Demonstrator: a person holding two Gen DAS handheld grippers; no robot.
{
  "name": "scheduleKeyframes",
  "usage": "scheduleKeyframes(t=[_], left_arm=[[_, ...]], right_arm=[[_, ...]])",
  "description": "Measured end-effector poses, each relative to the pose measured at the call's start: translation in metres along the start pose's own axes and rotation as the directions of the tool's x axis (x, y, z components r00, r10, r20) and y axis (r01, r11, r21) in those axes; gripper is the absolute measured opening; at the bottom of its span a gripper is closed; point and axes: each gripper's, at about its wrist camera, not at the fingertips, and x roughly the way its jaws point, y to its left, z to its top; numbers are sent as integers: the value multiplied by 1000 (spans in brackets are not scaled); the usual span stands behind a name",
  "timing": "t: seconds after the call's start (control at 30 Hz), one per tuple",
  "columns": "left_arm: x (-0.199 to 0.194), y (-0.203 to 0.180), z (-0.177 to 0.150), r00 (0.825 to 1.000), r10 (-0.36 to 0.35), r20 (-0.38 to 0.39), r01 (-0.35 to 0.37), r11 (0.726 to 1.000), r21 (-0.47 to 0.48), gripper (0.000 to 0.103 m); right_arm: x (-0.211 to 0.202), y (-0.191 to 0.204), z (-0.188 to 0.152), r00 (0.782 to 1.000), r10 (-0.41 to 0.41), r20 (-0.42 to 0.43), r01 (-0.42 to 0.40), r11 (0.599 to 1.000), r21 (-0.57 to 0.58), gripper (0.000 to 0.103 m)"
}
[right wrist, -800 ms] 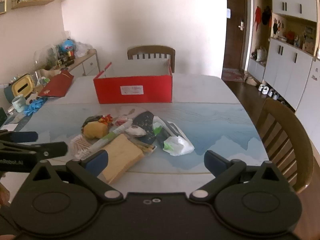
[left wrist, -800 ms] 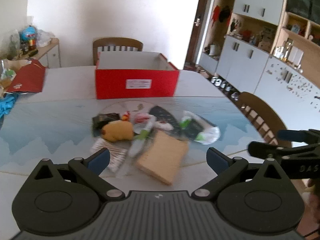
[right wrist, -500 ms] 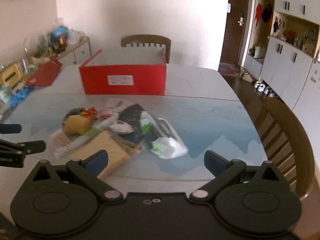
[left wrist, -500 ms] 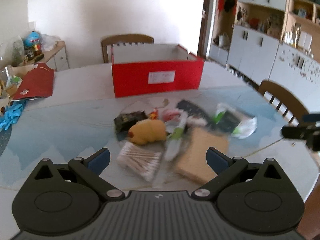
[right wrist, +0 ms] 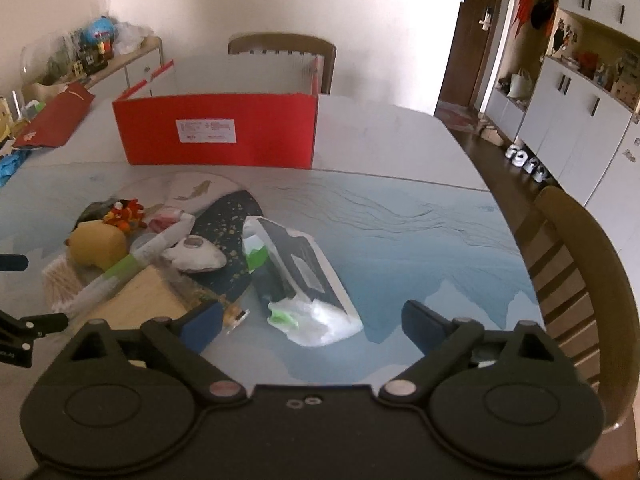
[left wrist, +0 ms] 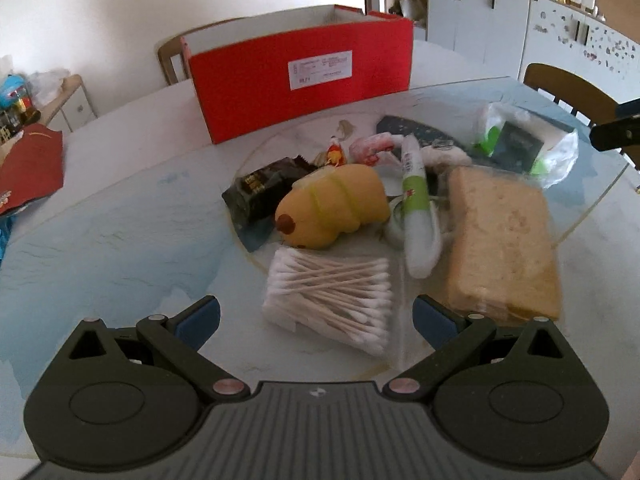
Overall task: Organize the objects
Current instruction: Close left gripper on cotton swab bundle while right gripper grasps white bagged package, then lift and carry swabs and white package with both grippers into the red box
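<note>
Left wrist: left gripper (left wrist: 316, 314) fingers spread wide, empty, over cotton swab pack (left wrist: 332, 294) on surface (left wrist: 120, 240); red box (left wrist: 304, 80) beyond. Right wrist: right gripper (right wrist: 312, 320) fingers wide apart, empty, above white plastic bag (right wrist: 316, 320).

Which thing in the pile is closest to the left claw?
The pack of cotton swabs. It lies right in front of the open left claw, nearer than the yellow plush toy, the sponge or the green tube behind it.
</note>
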Motion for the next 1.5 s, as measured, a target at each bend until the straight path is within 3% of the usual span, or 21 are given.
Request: scheduleKeyframes(t=[0.3,0.4,0.5,0.57,1.0,1.23,1.5], left_arm=[[13,5,4,999,-36,-16,36,999,2,102],[13,6,5,999,-45,-10,45,999,-3,96],[12,6,5,999,-48,0,48,999,-2,86],[11,6,5,998,-59,1,59,998,-7,73],[-2,12,0,999,-49,1,48,996,-70,66],[-24,19,-1,999,-49,21,51,990,-130,66],[-53,18,16,995,-63,80,72,990,-125,66]], right_arm=[[40,5,17,998,7,-58,-9,999,-31,81],[49,5,19,997,12,-77,-14,1000,-27,74],[54,6,21,996,26,-88,-28,999,-22,60],[55,7,21,996,33,-89,-35,999,-23,53],[46,5,20,998,4,-63,-6,1000,-26,14],[24,-8,23,998,42,-40,-40,998,46,10],[-7,-11,29,995,97,1,-97,992,79,9]])
